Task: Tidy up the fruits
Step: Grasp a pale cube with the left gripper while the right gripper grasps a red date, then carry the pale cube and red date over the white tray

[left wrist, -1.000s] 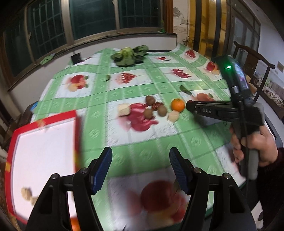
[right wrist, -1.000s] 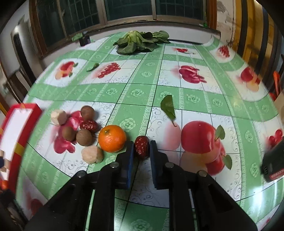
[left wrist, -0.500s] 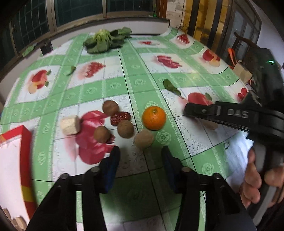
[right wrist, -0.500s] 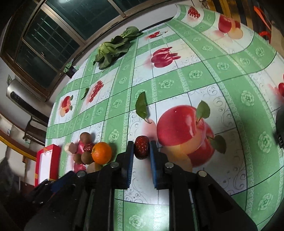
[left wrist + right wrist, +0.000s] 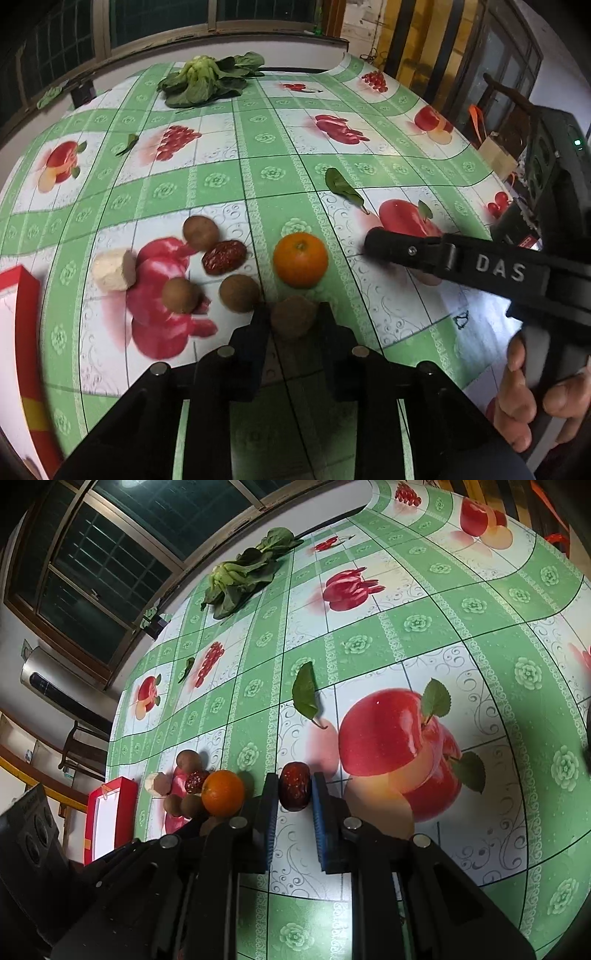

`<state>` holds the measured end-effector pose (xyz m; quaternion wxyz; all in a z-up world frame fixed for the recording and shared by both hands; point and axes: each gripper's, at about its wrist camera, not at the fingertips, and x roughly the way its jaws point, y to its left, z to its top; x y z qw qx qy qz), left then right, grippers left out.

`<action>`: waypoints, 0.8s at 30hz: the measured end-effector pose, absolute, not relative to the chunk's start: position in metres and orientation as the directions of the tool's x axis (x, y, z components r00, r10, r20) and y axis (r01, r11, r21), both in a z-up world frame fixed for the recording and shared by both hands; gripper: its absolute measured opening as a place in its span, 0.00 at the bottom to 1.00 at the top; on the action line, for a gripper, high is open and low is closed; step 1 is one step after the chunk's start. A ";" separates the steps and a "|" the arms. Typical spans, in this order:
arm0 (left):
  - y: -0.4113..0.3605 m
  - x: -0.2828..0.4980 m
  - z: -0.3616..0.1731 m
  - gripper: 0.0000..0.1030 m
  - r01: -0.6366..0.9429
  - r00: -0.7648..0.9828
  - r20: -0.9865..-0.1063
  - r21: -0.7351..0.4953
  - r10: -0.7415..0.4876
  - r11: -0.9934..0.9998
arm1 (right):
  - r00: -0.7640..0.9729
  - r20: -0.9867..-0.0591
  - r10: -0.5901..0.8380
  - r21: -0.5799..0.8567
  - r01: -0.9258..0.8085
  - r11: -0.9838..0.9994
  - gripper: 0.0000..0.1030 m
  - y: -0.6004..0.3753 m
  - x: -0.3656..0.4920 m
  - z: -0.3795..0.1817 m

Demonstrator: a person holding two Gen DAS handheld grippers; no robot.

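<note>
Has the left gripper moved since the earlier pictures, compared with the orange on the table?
Yes. The left gripper came forward toward the fruit pile and is now shut on a brown fruit just below the orange.

Ahead of me, table [image 5: 266, 170] under green-checked fruit-print cloth, dark multi-pane windows [image 5: 155, 18] in brown frames at 12 o'clock, white wall [image 5: 229, 48] below sill, dark wooden chair [image 5: 509, 99] at 2 o'clock, wall-mounted cylindrical heater [image 5: 55, 686] at 9 o'clock.
</note>
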<state>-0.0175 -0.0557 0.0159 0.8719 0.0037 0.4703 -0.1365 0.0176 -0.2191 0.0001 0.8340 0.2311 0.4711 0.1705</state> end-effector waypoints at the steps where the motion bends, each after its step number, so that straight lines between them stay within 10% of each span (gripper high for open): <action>1: -0.053 -0.023 0.019 0.24 0.239 0.530 -0.816 -0.119 -0.233 0.964 | 0.498 -0.706 0.504 0.547 -0.069 0.834 0.19 -0.219 0.018 0.000; 24: 0.103 -0.171 0.108 0.24 -0.089 0.828 -0.558 -0.050 0.046 0.995 | 0.686 -0.453 0.569 0.468 -0.360 0.807 0.19 -0.180 -0.034 0.052</action>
